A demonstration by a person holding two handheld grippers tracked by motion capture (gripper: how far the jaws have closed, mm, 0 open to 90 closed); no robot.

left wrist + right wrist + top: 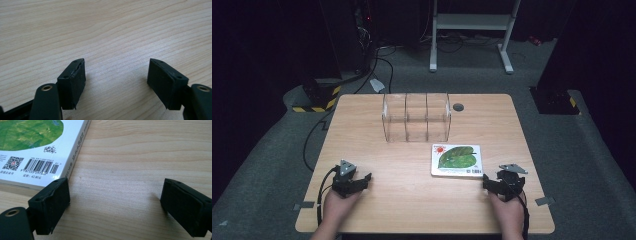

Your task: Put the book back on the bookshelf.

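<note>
A white book with a big green leaf on its cover lies flat on the wooden table, right of centre. My right gripper rests on the table just right of the book's near corner, open with bare wood between its jaws. In the right gripper view the book's barcode corner sits beside the left jaw. My left gripper rests near the table's front left, open. The left gripper view has bare table between the jaws.
A clear plastic box with three compartments stands at the back middle of the table. A small grey round cap sits in the tabletop behind it. A white stand and cables lie on the floor beyond.
</note>
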